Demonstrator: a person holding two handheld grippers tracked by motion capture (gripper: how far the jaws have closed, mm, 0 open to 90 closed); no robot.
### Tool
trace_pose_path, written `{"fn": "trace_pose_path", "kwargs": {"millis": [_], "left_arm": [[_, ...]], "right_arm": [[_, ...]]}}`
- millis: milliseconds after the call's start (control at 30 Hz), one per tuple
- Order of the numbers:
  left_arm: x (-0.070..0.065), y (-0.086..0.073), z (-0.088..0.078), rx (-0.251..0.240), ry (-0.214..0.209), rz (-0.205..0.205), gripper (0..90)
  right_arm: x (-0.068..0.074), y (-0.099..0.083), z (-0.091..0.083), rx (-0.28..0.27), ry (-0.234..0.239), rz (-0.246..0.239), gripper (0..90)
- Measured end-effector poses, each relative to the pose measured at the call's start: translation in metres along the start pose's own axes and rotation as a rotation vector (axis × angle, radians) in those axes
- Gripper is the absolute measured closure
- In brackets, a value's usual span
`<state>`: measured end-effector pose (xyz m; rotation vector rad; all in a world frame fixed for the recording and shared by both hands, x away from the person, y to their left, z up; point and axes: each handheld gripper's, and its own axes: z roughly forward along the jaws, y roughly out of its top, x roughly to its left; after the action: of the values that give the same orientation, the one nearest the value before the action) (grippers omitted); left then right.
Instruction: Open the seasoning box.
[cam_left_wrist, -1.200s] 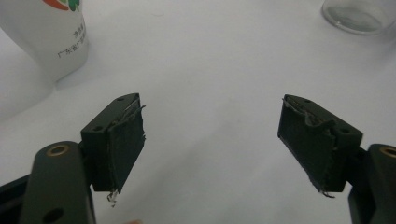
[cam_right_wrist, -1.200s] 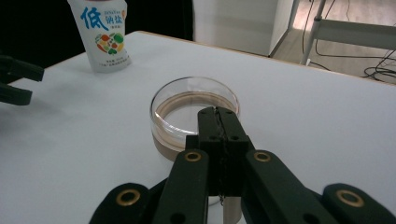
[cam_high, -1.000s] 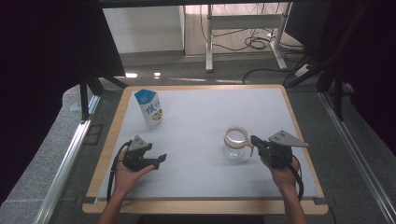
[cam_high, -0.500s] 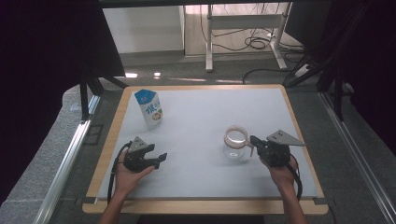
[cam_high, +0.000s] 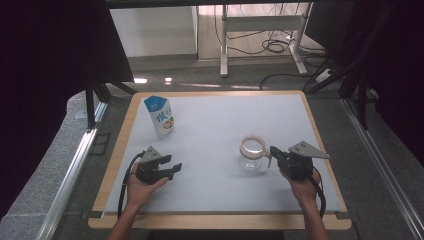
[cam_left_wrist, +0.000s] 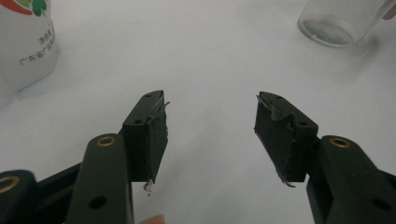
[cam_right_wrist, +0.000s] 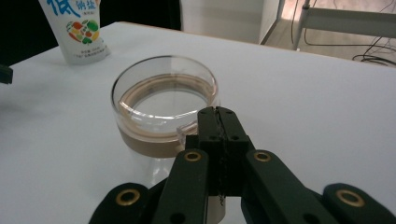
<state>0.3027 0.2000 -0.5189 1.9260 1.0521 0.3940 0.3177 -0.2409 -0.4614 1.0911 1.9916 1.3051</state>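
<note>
Right gripper (cam_right_wrist: 218, 116) is clenching the handle of the glass cup (cam_right_wrist: 163, 105) sitting mid-table; its thin grip is risking tipping. Left gripper (cam_left_wrist: 210, 123), jaws just narrowing on nothing, is idling near the milk carton (cam_high: 161, 116)

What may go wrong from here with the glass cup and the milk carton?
1. The right hand-held gripper is shut on the thin handle of the glass cup; lifted that way, the cup might swing or slip.
2. The left hand-held gripper has just been closing with nothing between its pads, so it may be too narrow for the milk carton.
3. The tall upright carton could tip if nudged.
</note>
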Motion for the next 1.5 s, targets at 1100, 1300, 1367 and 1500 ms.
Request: {"fn": "trace_pose_path", "kwargs": {"millis": [1100, 1300, 1367, 1500], "left_arm": [[-0.004, 0.001, 0.003, -0.001, -0.004, 0.007, 46.2], [-0.008, 0.005, 0.005, -0.002, -0.011, 0.011, 46.7], [-0.01, 0.01, 0.005, -0.004, -0.018, 0.021, 46.9], [-0.017, 0.023, 0.008, -0.02, -0.037, 0.026, 48.6]], "right_arm": [[0.006, 0.0, 0.005, -0.012, 0.004, 0.004, 89.8], [0.006, 0.0, 0.005, -0.012, 0.005, 0.006, 89.8], [0.006, 0.0, 0.005, -0.014, 0.006, 0.007, 89.8], [0.006, 0.0, 0.005, -0.015, 0.001, 0.008, 89.8]]}}
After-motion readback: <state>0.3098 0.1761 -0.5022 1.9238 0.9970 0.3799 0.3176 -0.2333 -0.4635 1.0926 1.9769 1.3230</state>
